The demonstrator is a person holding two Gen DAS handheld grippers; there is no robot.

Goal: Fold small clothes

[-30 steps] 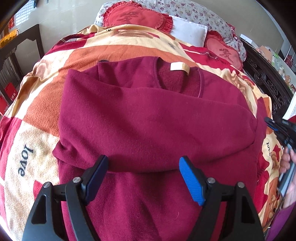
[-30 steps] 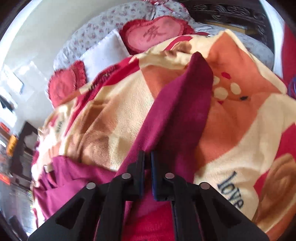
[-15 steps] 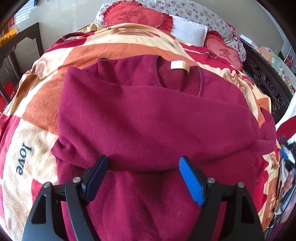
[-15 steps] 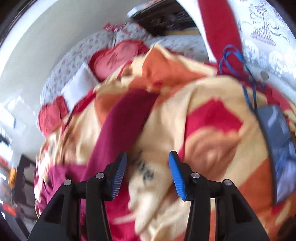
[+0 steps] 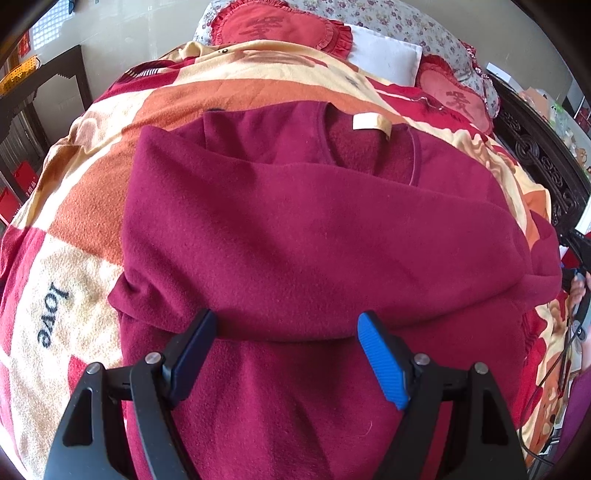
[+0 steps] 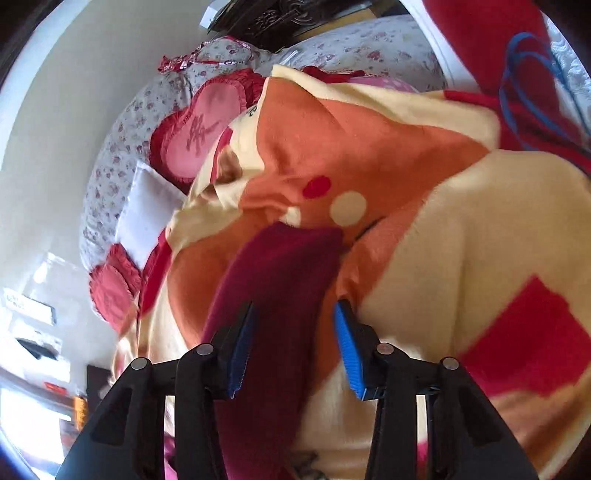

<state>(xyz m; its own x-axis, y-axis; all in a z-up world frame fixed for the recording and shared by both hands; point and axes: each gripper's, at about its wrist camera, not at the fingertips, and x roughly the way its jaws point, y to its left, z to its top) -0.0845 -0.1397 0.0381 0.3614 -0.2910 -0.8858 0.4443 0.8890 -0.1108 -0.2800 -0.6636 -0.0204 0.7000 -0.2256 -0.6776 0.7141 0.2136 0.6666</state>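
A maroon fleece sweater [image 5: 306, 240] lies on the patterned blanket [image 5: 74, 206], collar and cream label [image 5: 371, 123] at the far end. One sleeve is folded across the body. My left gripper [image 5: 286, 350] is open and empty, just above the sweater's lower half at the sleeve's edge. In the right wrist view the other maroon sleeve [image 6: 280, 295] lies flat on the blanket [image 6: 461, 240]. My right gripper [image 6: 293, 343] is open, its jaws on either side of that sleeve, not holding it.
Red heart cushions [image 5: 280, 27] and a white pillow [image 5: 384, 55] lie at the head of the bed. A dark carved bed frame [image 5: 535, 155] runs along the right. A dark table [image 5: 37, 85] stands at the left. A blue cable [image 6: 524, 96] lies at the bed's edge.
My right gripper opened and let go of the sleeve, swung away, then came back over the sleeve lying flat. My left gripper has stayed open and still.
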